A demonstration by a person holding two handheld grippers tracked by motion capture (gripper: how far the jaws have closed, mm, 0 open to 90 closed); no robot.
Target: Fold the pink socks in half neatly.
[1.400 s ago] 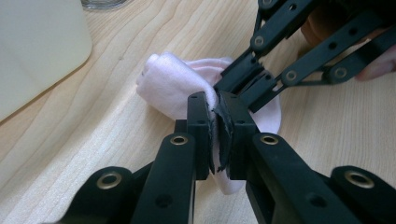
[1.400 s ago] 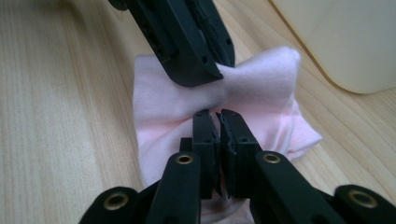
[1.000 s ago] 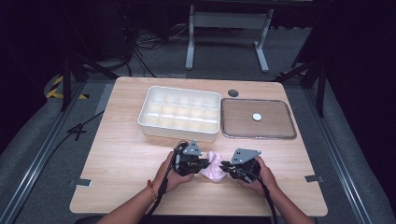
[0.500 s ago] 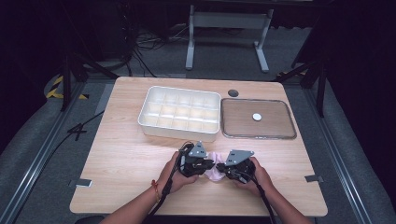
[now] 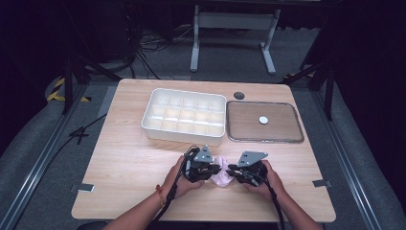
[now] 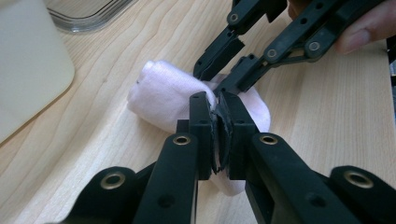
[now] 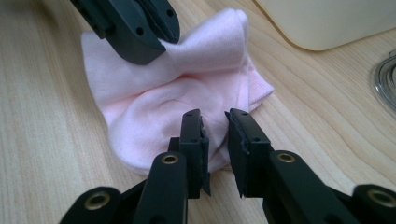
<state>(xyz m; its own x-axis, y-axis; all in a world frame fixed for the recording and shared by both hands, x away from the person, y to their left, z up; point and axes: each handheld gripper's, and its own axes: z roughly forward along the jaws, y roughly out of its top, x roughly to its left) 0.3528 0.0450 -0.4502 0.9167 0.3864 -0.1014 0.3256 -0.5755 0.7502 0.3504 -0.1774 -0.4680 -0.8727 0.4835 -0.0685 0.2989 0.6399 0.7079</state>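
The pink sock (image 7: 187, 88) lies bunched on the bench (image 5: 119, 167) near its front edge, mid-fold. The left tool (image 6: 218, 126) is clamped on its cloth. The right tool (image 7: 215, 135), whose jaws have just been opening, stands slightly apart over the near edge and probably needs a fresh pinch next.

A pale wooden table (image 5: 119, 158) is standing on grey carpeted flooring (image 5: 38, 158). A white plastic tray divided into small square compartments (image 5: 184, 116) is sitting toward the table's far side, and just to its right a clear rectangular lid with a white round knob (image 5: 264, 121) is lying flat. A small dark round disc (image 5: 239, 95) is resting near the far edge. A grey metal stand (image 5: 233, 28) is standing beyond the table.
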